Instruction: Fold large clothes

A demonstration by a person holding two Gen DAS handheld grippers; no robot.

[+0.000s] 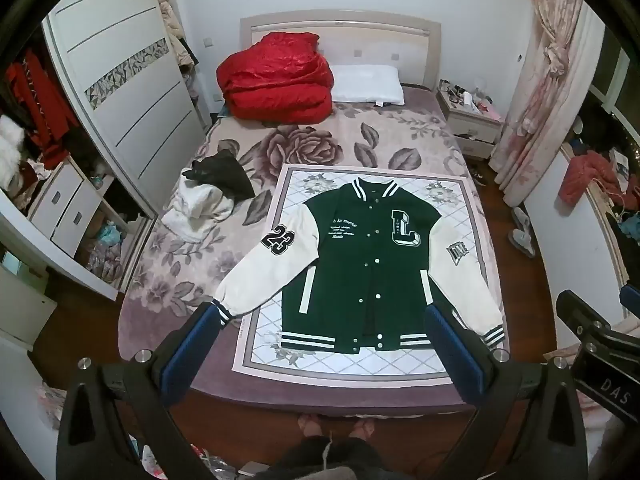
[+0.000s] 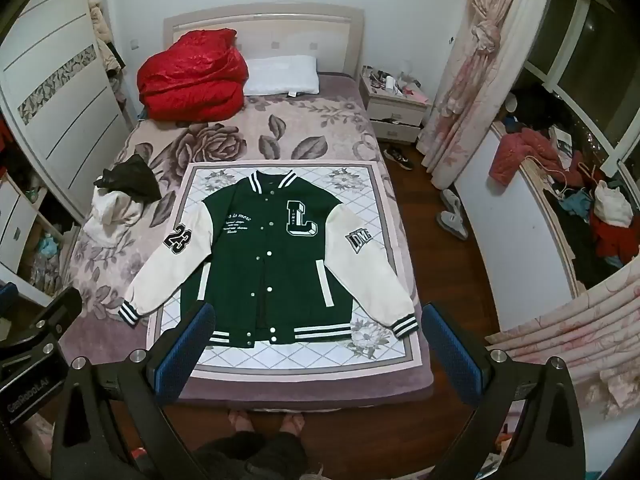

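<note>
A green varsity jacket point(image 1: 360, 264) with white sleeves lies flat, front up, on a quilted mat point(image 1: 280, 184) at the foot of the bed; it also shows in the right wrist view point(image 2: 272, 256). Its sleeves spread out to both sides, and the left cuff point(image 1: 222, 314) reaches past the mat. My left gripper point(image 1: 320, 320) is open and empty, held high above the jacket's hem. My right gripper point(image 2: 316, 320) is open and empty, also high above the hem. The right gripper's body shows at the right edge of the left wrist view point(image 1: 592, 344).
A red duvet point(image 1: 276, 80) and a white pillow point(image 1: 368, 84) lie at the head of the bed. A heap of black and white clothes point(image 1: 208, 196) lies left of the mat. A wardrobe point(image 1: 120, 80) stands left, a nightstand point(image 1: 472, 120) right.
</note>
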